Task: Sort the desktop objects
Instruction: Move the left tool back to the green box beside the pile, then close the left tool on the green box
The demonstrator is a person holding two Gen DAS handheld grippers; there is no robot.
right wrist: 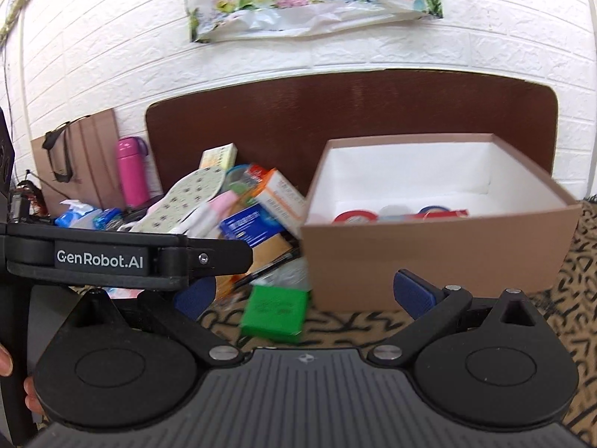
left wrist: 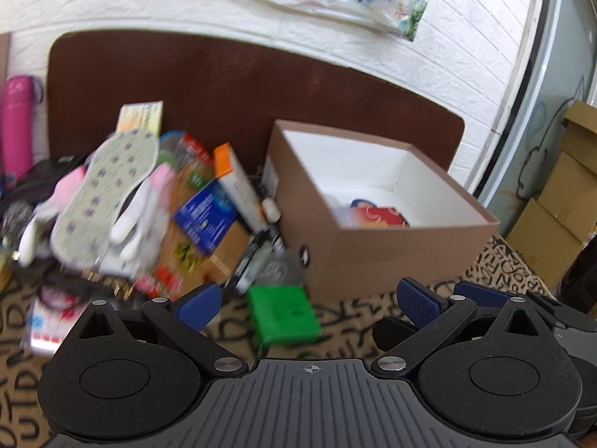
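Note:
A brown cardboard box (left wrist: 403,257) (right wrist: 440,257) with a white inside stands open on the patterned cloth; a few red and blue items lie in it. Left of it is a pile of objects: a patterned insole (left wrist: 108,186) (right wrist: 186,196), white-pink gloves (left wrist: 149,205), a blue packet (left wrist: 207,212) (right wrist: 250,226), an orange-white carton (left wrist: 238,186) (right wrist: 283,196). A green box (left wrist: 283,313) (right wrist: 274,311) lies on the cloth in front. My left gripper (left wrist: 308,298) is open and empty above the green box. My right gripper (right wrist: 304,295) is open and empty, also just behind the green box.
A pink bottle (left wrist: 16,127) (right wrist: 130,171) stands at the back left by a brown board (right wrist: 350,119). The left gripper's body (right wrist: 123,257) crosses the right wrist view at left. Cardboard cartons (left wrist: 559,194) stack at the far right.

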